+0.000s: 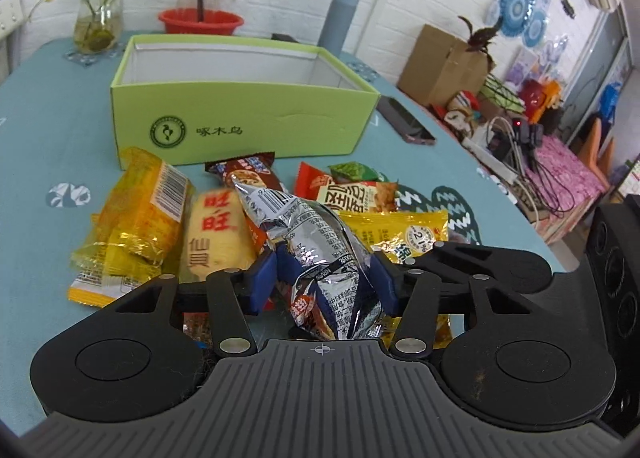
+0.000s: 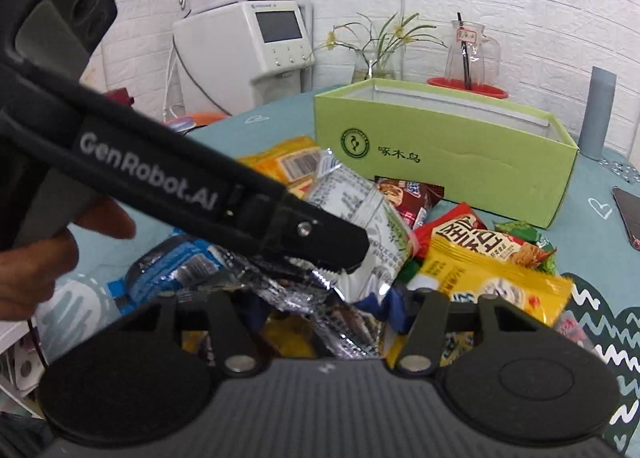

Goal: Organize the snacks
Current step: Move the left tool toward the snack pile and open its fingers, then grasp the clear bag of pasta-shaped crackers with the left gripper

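My left tongs (image 1: 324, 278) pinch the silver snack packet (image 1: 316, 242); my right tongs (image 2: 336, 312) are clamped too, seemingly on foil. The green box (image 1: 240, 114) sits ahead; slick foil could slip.

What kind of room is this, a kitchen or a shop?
Probably a lived-in home, not a shop: a table with a teal cloth, a vase of flowers, a water dispenser by the wall and cardboard boxes piled beside it.
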Motion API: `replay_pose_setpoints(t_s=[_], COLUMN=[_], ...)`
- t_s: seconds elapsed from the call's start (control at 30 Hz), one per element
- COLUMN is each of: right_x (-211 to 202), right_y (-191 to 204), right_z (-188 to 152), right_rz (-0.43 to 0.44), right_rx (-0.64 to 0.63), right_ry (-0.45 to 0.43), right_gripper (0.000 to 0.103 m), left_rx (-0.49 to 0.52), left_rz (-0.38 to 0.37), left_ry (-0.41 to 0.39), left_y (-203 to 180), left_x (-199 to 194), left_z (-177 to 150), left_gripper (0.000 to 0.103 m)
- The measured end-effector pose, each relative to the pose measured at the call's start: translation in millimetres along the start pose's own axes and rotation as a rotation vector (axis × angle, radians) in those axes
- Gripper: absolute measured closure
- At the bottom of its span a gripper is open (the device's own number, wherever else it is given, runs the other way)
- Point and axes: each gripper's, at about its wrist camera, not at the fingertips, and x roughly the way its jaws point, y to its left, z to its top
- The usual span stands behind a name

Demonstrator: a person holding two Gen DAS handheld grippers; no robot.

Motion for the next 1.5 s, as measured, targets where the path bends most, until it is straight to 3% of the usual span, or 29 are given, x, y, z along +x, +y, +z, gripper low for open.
replay_pose_setpoints(t_s=[0.2,0.33,0.53,0.7,0.77,0.8,0.83,0.9,1.0,1.07,1.23,1.4,1.5], right_x=[-16,9,87,152,172,179,183,179,146,117,48,-1,-19], right_y=[1,-19,-56,-76,-80,-83,-84,-85,-80,-75,-55,-16,9], right_z=[39,89,146,160,157,156,155,155,152,147,113,54,11], right_rz=[-0.013,-0.056,-0.061,-0.024,-0.008,0.0,0.001,-0.008,-0.046,-0.062,-0.051,-0.021,0.003], right_rx=[-0.045,-0.118,-0.13,-0.116,-0.108,-0.1,-0.095,-0.099,-0.114,-0.109,-0.092,-0.084,-0.066], right_ry=[-0.124,-0.163,-0.09,0.006,0.045,0.056,0.057,0.033,-0.051,-0.105,-0.185,-0.174,-0.142], right_gripper=[0.046,0.046,0.046,0.046,0.046,0.045,0.042,0.027,0.008,0.002,0.001,0.001,0.001], left_rx=[0.033,0.077,0.053,0.034,0.032,0.031,0.03,0.023,0.011,0.0,0.004,0.006,-0.005], left_rz=[-0.036,-0.012,0.041,0.101,0.12,0.136,0.155,0.197,0.204,0.199,0.18,0.152,0.11], left_ry=[-0.132,-0.216,-0.205,-0.157,-0.138,-0.13,-0.121,-0.13,-0.187,-0.227,-0.288,-0.31,-0.273], left_y=[-1,9,53,91,105,111,116,123,125,120,94,66,49], left_x=[-33,-24,29,79,97,104,109,110,86,62,0,-51,-69], left_z=[37,95,163,179,177,175,174,170,165,159,124,67,25], left_gripper=[0.072,0.072,0.072,0.072,0.071,0.064,0.051,0.041,0.034,0.028,0.026,0.023,0.023])
